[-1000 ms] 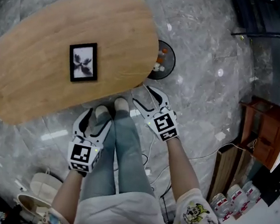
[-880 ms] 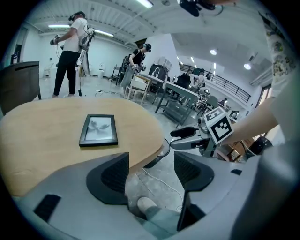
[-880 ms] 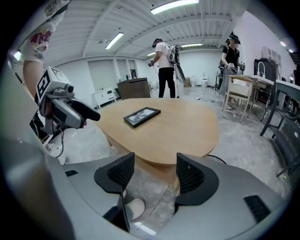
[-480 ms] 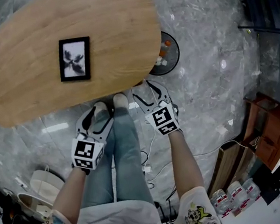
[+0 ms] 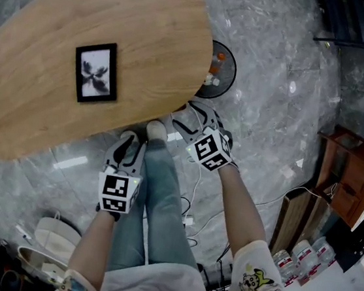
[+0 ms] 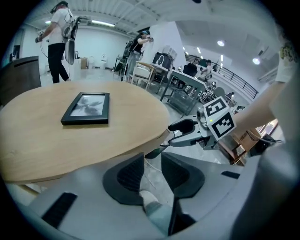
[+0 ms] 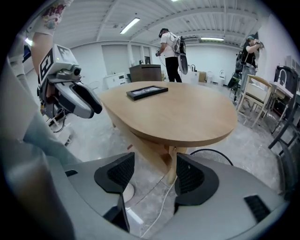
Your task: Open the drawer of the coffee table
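Observation:
The oval wooden coffee table fills the upper left of the head view, with a black picture frame lying on it. No drawer shows in any view. My left gripper hangs just off the table's near edge, above the person's shoe. Its jaws have just been closing and now stand narrow, with nothing between them. My right gripper is near the table's right end, open and empty. Past it I see the table's wooden base under the top.
A round black fan lies on the floor by the table's right end. White cables trail over the marble floor. A brown wooden cabinet stands at the right and pale shoes lie at the lower left. Several people stand far behind.
Both grippers have sunk and come closer to the table's edge. The left gripper's jaws have narrowed from wide apart to a small gap. The right jaws stay wide.

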The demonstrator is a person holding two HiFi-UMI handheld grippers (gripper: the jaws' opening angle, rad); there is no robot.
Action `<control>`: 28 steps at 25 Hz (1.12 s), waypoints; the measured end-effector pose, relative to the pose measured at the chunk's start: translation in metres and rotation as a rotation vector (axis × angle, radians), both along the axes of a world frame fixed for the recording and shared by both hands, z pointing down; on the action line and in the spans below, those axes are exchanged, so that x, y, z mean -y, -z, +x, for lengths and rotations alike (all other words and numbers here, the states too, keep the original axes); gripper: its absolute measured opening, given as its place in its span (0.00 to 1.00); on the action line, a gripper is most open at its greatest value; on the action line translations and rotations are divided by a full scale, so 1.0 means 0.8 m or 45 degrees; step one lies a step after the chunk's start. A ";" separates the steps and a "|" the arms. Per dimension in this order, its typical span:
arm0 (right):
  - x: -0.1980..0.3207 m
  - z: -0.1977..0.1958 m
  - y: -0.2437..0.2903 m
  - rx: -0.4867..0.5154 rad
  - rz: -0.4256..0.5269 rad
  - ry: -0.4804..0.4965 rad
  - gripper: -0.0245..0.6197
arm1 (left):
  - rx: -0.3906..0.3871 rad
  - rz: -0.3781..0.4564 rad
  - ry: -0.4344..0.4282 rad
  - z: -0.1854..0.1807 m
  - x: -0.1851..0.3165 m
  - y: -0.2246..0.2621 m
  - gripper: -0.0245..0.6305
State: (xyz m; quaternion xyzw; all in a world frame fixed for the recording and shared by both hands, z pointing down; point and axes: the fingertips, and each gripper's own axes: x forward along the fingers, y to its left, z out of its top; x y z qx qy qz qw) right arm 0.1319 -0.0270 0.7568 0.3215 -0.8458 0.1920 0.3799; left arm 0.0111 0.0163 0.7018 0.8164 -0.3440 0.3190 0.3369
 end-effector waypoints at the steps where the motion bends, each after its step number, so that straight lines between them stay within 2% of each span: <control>1: 0.001 -0.001 -0.002 -0.010 0.004 0.013 0.42 | 0.007 -0.001 0.009 0.000 0.000 0.000 0.18; 3: 0.003 -0.003 -0.004 -0.029 0.008 0.038 0.42 | 0.016 -0.006 0.020 0.001 -0.003 0.001 0.11; 7: 0.010 -0.006 -0.009 -0.059 0.013 0.096 0.42 | 0.012 -0.004 0.020 0.008 -0.008 0.005 0.06; 11: 0.011 -0.007 -0.017 -0.099 0.009 0.162 0.42 | 0.014 -0.010 0.013 0.009 -0.014 0.004 0.06; 13: 0.013 -0.005 -0.018 -0.123 0.021 0.180 0.34 | 0.018 -0.014 0.016 0.007 -0.016 0.003 0.06; 15: 0.016 -0.001 -0.019 -0.150 0.037 0.198 0.23 | 0.021 -0.017 0.019 0.005 -0.016 0.002 0.06; 20: 0.015 0.002 -0.027 -0.216 0.039 0.309 0.20 | 0.018 -0.012 0.016 0.006 -0.013 0.002 0.06; 28: 0.015 0.005 -0.028 -0.226 0.046 0.421 0.18 | 0.027 -0.009 0.022 0.005 -0.009 0.000 0.06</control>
